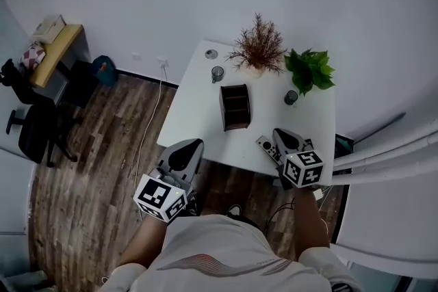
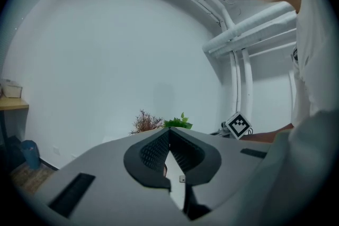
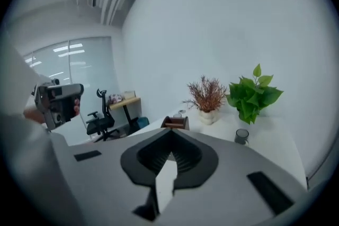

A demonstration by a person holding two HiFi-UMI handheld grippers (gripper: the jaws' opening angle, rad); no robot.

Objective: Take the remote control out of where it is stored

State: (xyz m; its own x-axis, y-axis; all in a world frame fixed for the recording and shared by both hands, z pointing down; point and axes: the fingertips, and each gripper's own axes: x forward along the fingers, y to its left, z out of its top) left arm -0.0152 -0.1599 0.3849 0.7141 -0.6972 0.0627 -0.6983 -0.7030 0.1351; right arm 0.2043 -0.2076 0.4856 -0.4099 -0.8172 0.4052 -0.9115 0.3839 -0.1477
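our white table (image 1: 191,113) has bare room left of the dark storage box (image 1: 235,106). our left gripper (image 1: 190,147), at the front edge, and right gripper (image 1: 286,137) both have jaws together, empty. the remote control (image 1: 266,146) lies by that edge, outside the box, just beside the right gripper.

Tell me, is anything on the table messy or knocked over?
Nothing looks spilled or tipped. The dried plant, green plant and brown box stand upright. Only the remote control lies slantwise near the front edge of the table, outside the box.
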